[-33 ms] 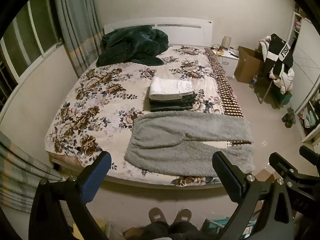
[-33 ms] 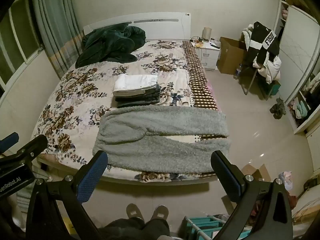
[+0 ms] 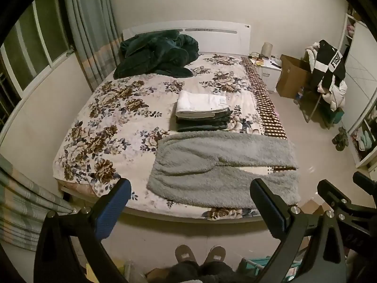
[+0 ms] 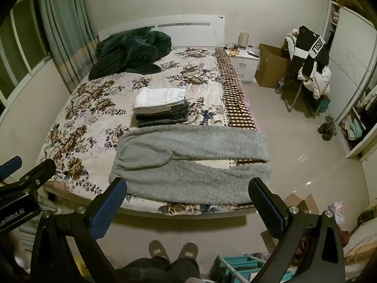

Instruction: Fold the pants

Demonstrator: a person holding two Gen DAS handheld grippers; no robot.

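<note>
Grey fleece pants (image 3: 223,165) lie spread flat on the near right part of the bed, waist to the left, both legs running right to the bed's edge; they also show in the right wrist view (image 4: 190,162). My left gripper (image 3: 189,202) is open and empty, held back from the bed's near edge, above the floor. My right gripper (image 4: 187,201) is open and empty, likewise short of the bed. Each gripper shows at the edge of the other's view.
A stack of folded clothes (image 3: 202,112) with a white item on top sits just behind the pants. A dark green blanket (image 3: 155,54) is heaped by the headboard. The floral bedspread (image 3: 113,122) covers the bed. My slippered feet (image 3: 200,255) stand at the bed's foot.
</note>
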